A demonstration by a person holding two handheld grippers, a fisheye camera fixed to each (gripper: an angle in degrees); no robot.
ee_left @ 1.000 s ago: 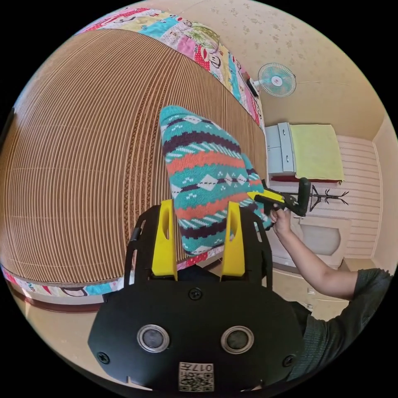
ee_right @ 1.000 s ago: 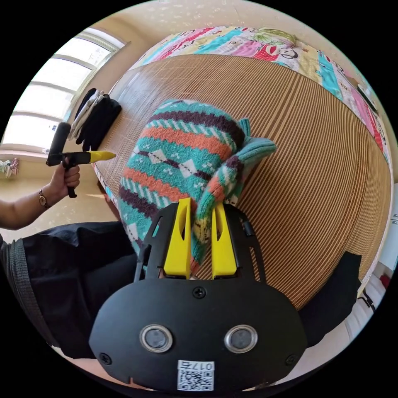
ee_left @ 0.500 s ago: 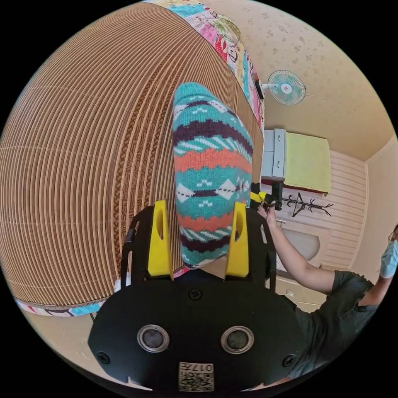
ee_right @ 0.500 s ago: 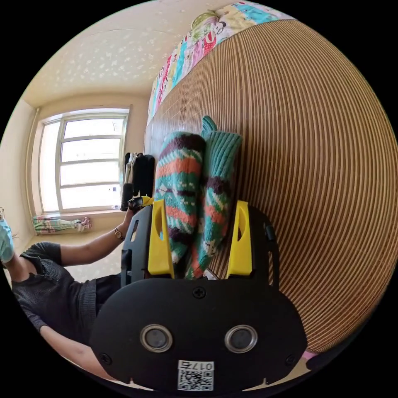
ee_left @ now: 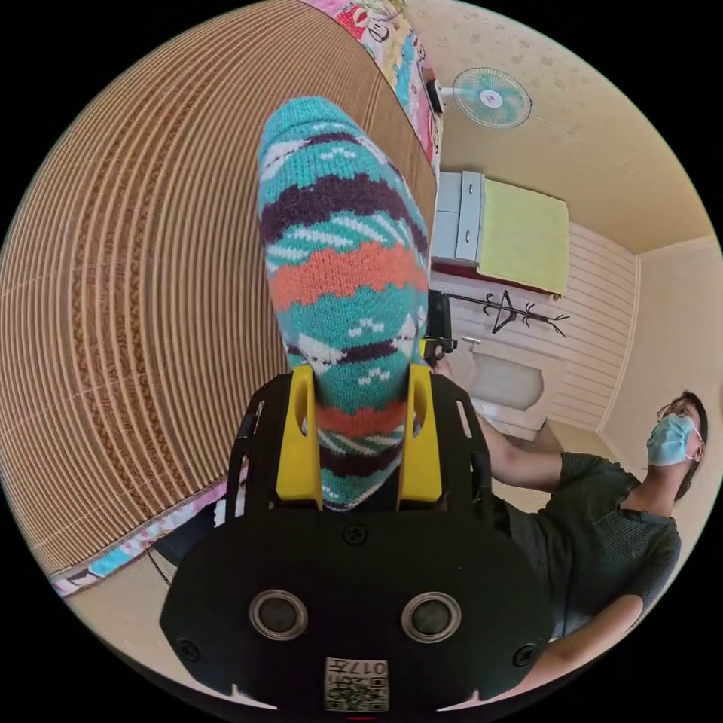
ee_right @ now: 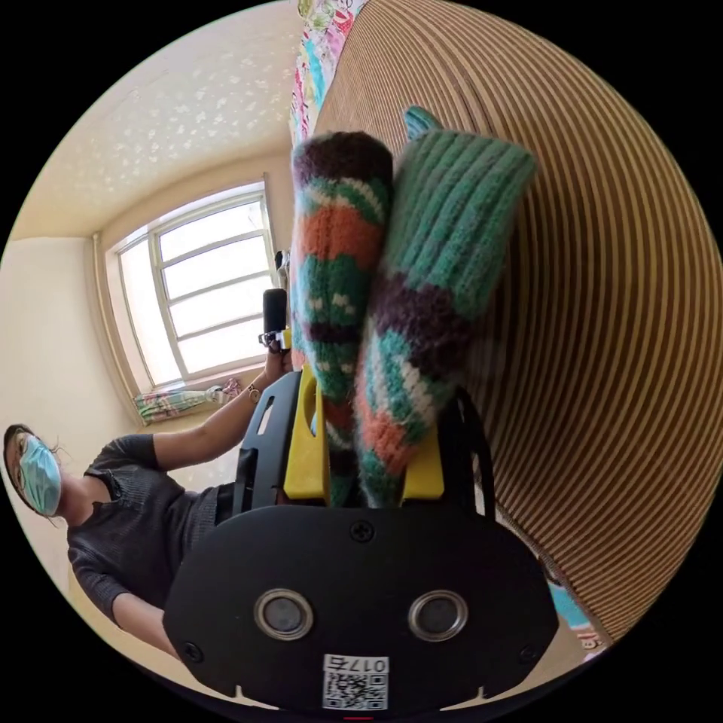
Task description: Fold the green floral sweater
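Ribbed brown bamboo mat (ee_left: 113, 286) over bed. Folded knit sweater (ee_left: 343, 248), teal with orange, purple and white bands, on mat at 12 o'clock. Left gripper (ee_left: 358, 440): yellow jaws clenched on sweater's end. Right gripper (ee_right: 369, 459): jaws clenched on bunched ribbed cuff. Printed code tags unreadable.

Bare mat (ee_left: 113, 301) beside sweater (ee_left: 343, 263)

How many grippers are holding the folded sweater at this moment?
2. The left gripper clamps one end of the sweater between its yellow fingers; the right gripper clamps the opposite end, where the layers bunch. Contact beneath the knit is hidden.
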